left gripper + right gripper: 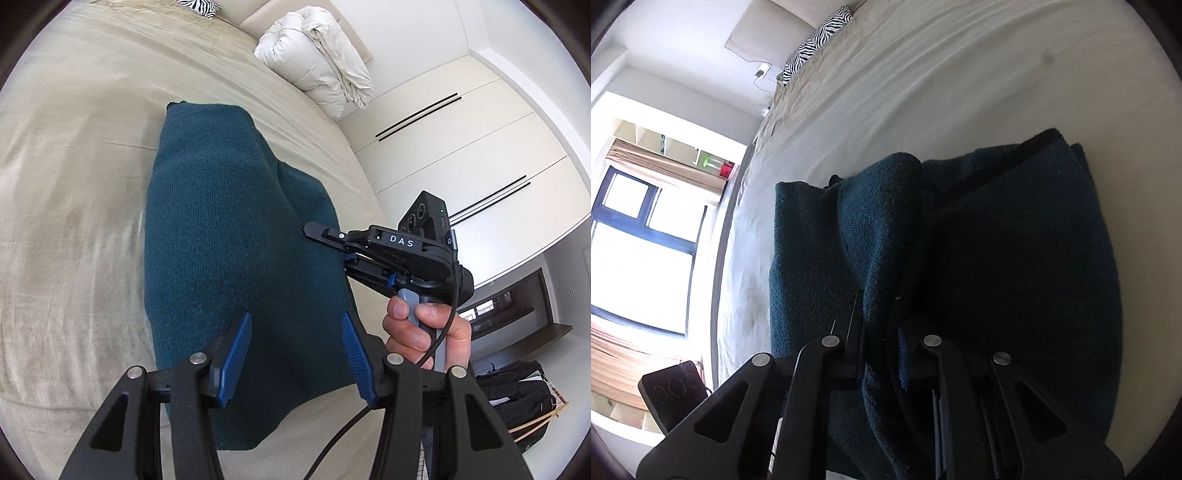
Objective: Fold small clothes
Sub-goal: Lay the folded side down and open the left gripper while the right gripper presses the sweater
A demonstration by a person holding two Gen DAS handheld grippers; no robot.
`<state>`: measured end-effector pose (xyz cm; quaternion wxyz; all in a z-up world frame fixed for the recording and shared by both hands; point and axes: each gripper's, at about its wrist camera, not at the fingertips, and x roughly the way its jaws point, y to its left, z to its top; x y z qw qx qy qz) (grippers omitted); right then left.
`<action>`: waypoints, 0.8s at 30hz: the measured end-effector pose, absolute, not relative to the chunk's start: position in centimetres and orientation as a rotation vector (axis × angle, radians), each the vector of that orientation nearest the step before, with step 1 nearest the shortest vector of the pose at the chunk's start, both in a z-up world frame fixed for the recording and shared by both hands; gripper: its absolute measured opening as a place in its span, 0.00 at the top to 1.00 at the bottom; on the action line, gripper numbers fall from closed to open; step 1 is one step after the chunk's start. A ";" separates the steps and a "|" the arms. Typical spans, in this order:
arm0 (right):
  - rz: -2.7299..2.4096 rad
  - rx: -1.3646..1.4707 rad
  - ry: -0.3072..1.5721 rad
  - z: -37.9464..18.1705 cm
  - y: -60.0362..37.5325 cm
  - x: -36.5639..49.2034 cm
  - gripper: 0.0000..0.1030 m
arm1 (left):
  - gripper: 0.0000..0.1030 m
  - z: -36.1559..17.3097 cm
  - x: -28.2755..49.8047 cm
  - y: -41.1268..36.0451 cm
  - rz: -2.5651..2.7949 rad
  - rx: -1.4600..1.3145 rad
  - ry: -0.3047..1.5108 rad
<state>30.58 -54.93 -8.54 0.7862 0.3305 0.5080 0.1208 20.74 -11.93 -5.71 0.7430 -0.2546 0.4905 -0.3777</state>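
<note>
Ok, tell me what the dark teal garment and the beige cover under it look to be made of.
The dark teal garment: seemingly a thick knit, wool or fleece-like, matte; fine ribbed rows and a fuzzy nap show, and the fold pinched in the right claw bends softly. The beige bed cover: thin woven cloth, probably cotton or a blend, matte with a faint sheen; it lies in shallow creases.

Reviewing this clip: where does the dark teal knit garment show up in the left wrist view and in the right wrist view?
Left wrist view: teal knit garment lies centre frame on the beige bed sheet, running from upper middle down to the gripper fingers.
Right wrist view: it fills the centre and lower right, a fold pinched in the right gripper.
Shared landmark: zebra-print pillow, at the top.
</note>
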 end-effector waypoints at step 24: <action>0.116 0.685 1.166 -10.2 -60.6 29.9 0.89 | 0.44 -6.1 20.9 -17.2 -0.857 -0.321 1.115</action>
